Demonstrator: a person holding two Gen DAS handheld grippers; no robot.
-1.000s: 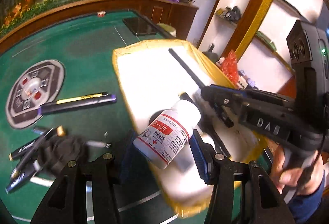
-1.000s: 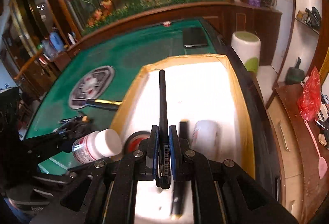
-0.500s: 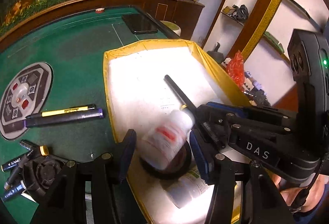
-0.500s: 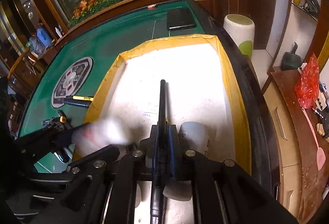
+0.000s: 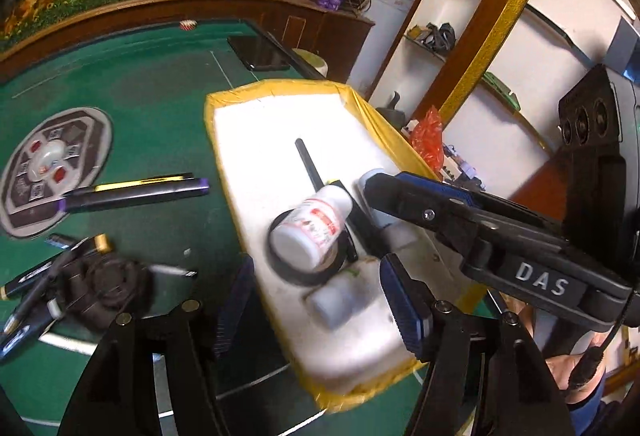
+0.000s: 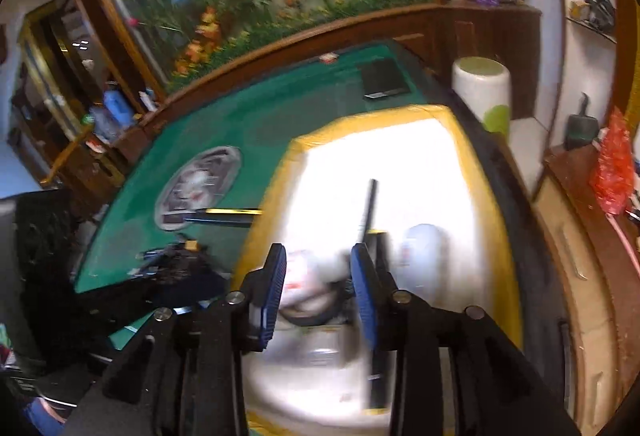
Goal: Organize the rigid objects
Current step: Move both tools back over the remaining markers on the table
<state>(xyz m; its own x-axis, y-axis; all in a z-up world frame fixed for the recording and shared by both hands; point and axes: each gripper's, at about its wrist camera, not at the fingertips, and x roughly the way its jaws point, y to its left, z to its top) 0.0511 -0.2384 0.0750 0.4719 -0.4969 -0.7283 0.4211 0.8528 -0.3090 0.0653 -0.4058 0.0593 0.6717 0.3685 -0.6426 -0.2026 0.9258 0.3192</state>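
Both wrist views look down close over the yellow-edged tray [image 5: 288, 88] [image 6: 360, 120] – left camera from its left side, right from its near end.

White bottle [image 5: 310, 232] with red label, yellow-rimmed white tray [image 5: 224, 104], green table [image 5: 160, 108].

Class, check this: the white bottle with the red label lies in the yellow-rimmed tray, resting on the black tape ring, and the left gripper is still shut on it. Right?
Not quite. In the left wrist view the left gripper is open, holding nothing. The white bottle does lie in the tray, on the black tape ring.
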